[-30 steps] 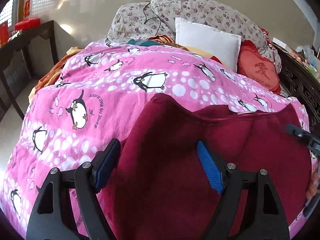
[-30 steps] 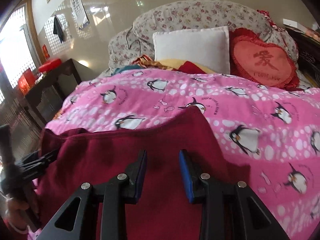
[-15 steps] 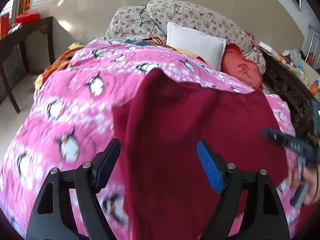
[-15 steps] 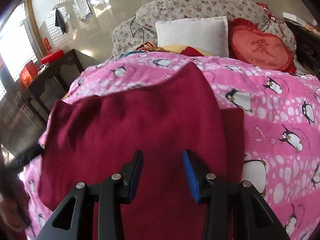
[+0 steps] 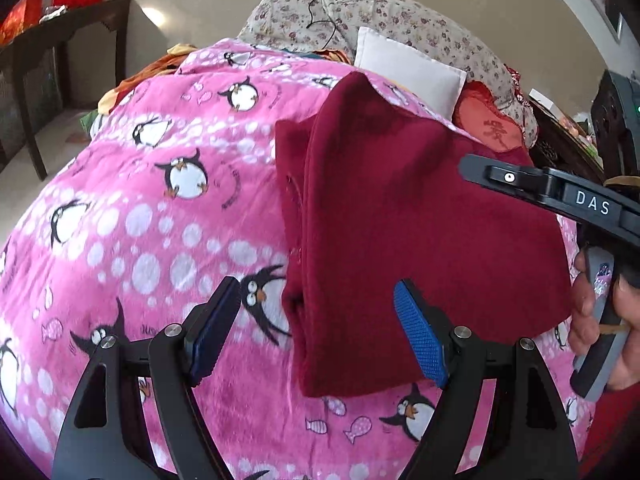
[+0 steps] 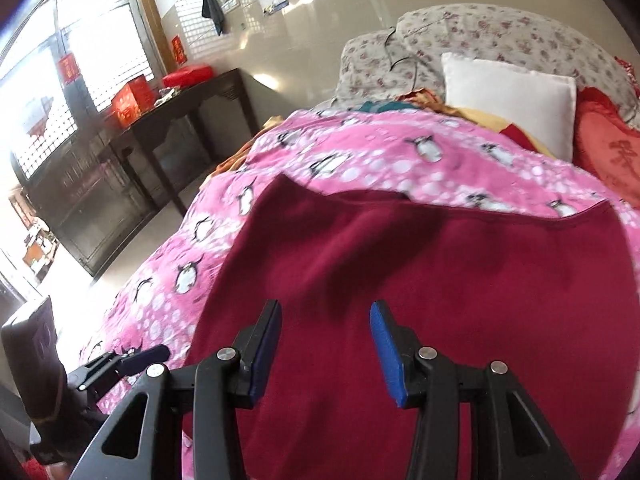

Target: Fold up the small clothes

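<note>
A dark red fleece garment (image 5: 400,216) lies folded on the pink penguin blanket (image 5: 160,208); its left edge shows doubled layers. It fills the middle of the right wrist view (image 6: 420,280). My left gripper (image 5: 318,332) is open and empty, held above the garment's near left corner. My right gripper (image 6: 325,344) is open and empty, held over the garment's near part. The right gripper's black body also shows at the right of the left wrist view (image 5: 560,192), over the garment's right edge. The left gripper shows at the lower left of the right wrist view (image 6: 120,364).
A white pillow (image 6: 508,100), a red heart cushion (image 6: 612,152) and floral bedding (image 6: 480,36) lie at the bed's head. A dark wooden table (image 6: 176,120) with red boxes stands left of the bed. Dark carved furniture (image 5: 560,148) stands to the right.
Both grippers have pulled back and risen from the garment. The left view has swung left, showing the garment's folded left edge. The right gripper's jaws have opened a little wider.
</note>
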Demonstrator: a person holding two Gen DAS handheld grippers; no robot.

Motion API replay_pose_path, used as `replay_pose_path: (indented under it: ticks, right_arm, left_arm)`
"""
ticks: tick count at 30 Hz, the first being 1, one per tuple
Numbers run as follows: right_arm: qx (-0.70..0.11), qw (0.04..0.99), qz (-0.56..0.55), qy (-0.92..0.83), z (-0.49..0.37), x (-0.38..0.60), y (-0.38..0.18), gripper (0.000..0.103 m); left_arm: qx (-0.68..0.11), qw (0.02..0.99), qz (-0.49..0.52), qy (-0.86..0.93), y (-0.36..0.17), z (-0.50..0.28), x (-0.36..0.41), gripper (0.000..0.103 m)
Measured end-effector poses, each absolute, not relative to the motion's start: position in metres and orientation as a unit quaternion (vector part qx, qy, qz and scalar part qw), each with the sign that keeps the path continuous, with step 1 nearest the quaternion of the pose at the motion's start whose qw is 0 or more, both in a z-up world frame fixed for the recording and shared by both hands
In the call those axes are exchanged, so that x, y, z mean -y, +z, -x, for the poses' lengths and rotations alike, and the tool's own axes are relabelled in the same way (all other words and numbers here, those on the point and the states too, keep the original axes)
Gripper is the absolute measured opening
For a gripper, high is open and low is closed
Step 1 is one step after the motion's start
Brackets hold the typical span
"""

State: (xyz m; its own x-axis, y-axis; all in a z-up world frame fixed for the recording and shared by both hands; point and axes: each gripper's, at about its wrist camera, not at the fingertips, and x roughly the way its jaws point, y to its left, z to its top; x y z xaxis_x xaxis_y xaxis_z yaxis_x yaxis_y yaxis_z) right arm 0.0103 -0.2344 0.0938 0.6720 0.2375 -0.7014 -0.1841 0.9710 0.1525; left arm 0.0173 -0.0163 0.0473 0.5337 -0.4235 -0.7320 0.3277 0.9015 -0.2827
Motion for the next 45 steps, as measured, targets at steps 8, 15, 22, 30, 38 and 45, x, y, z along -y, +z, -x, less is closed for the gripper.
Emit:
replay_pose_path:
  ticks: [8, 15, 22, 30, 38, 45]
  right_arm:
    - [-0.404, 0.905, -0.030, 0.131, -0.018, 0.217, 0.085, 0.044]
    - [-0.407, 0.900, -0.025, 0.152, -0.043, 0.192, 0.089, 0.044]
    - [-0.439, 0.888, -0.007, 0.138, -0.085, 0.166, 0.074, 0.058]
    - [-0.472, 0.873, 0.077, 0.094, -0.112, 0.122, 0.058, 0.067]
    - [-0.511, 0.842, 0.166, 0.044, -0.135, 0.097, 0.030, 0.075]
    - [-0.467, 0.870, 0.130, 0.087, -0.117, 0.122, 0.050, 0.020]
  left_arm:
    - [-0.441, 0.865, 0.086, -0.221, 0.035, -0.015, 0.014, 0.079]
    - [-0.451, 0.851, 0.124, -0.240, 0.022, -0.016, 0.009, 0.079]
    - [-0.445, 0.838, 0.175, -0.265, 0.015, -0.019, -0.001, 0.081]
    - [-0.434, 0.831, 0.197, -0.288, 0.013, -0.017, -0.005, 0.087]
    - [-0.431, 0.832, 0.198, -0.289, 0.015, -0.013, -0.008, 0.090]
    - [-0.422, 0.823, 0.215, -0.314, 0.020, -0.014, 0.001, 0.074]
